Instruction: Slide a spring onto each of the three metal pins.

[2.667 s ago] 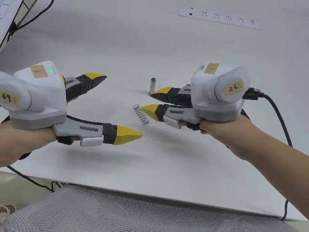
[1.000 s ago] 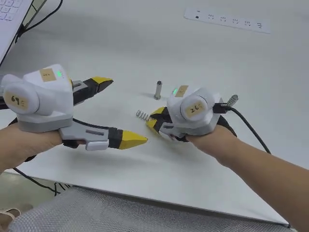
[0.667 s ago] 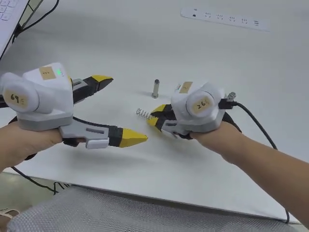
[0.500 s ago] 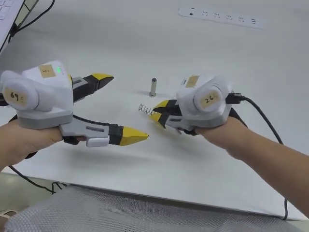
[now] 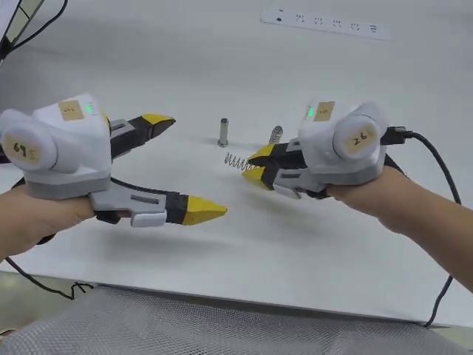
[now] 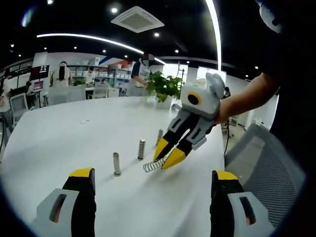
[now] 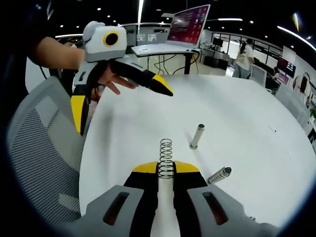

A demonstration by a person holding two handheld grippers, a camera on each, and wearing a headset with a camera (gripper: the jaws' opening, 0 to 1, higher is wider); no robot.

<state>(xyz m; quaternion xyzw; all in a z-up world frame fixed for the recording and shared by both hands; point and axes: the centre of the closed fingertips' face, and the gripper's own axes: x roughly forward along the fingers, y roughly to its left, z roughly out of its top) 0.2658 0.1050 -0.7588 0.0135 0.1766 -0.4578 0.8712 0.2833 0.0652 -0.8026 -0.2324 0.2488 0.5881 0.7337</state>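
Note:
My right gripper [image 5: 259, 164] is shut on one end of a small steel spring [image 5: 236, 161], which sticks out to the left of its yellow tips. In the right gripper view the spring [image 7: 166, 153] stands out ahead of the closed jaws [image 7: 166, 169]. A bare metal pin [image 5: 223, 132] stands upright just beyond, with a spring-covered pin [image 5: 276, 134] to its right. My left gripper [image 5: 185, 166] hovers wide open at the left, holding nothing. In the left gripper view, the bare pin [image 6: 116, 163] and the sprung pin [image 6: 141, 149] stand left of the right gripper [image 6: 165, 154].
A white power strip [image 5: 325, 22] lies at the table's far edge. The right gripper's black cable [image 5: 443, 192] trails off to the right. A grey mesh chair [image 5: 222, 325] sits below the table's front edge. A laptop [image 7: 187, 24] stands on a distant desk.
The right gripper, open around the spring lying on the table 2.7 s ago, has shut on it and carried it right, toward the pins. The left gripper has held still.

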